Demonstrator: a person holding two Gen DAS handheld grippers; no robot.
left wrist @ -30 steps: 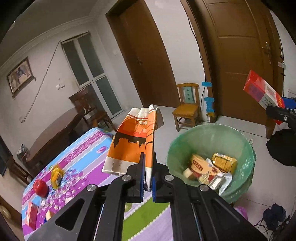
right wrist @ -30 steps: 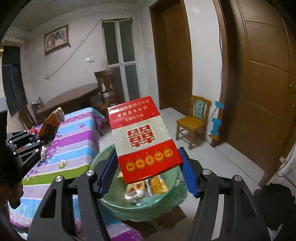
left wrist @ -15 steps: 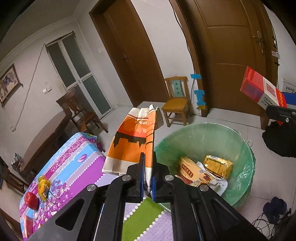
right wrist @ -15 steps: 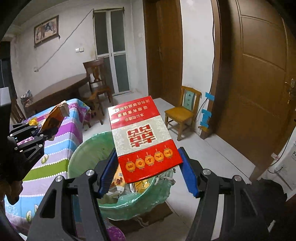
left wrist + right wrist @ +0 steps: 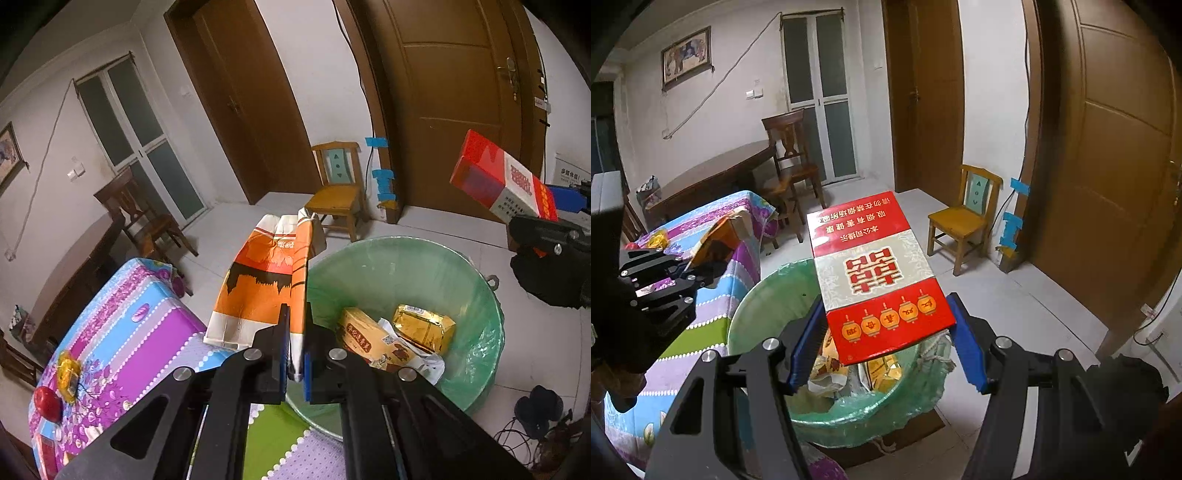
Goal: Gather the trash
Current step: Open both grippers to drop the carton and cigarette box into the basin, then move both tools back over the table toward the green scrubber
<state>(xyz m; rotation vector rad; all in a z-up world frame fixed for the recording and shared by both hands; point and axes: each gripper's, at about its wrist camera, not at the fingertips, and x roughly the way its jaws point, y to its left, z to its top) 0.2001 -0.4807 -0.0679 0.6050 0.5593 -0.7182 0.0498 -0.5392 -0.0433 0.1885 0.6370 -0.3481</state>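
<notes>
Green plastic lines the trash bin (image 5: 757,295), which stands on the floor beside the table (image 5: 122,314), so both pieces of litter hang over or near its mouth, probably for dropping. At the bin's 9 o'clock, the left gripper (image 5: 294,345) is pinched nearly shut on the orange paper bag (image 5: 266,280). The right gripper (image 5: 886,343), spread wide, clamps the red carton (image 5: 875,273) flat over the bin's 3 o'clock side.
</notes>
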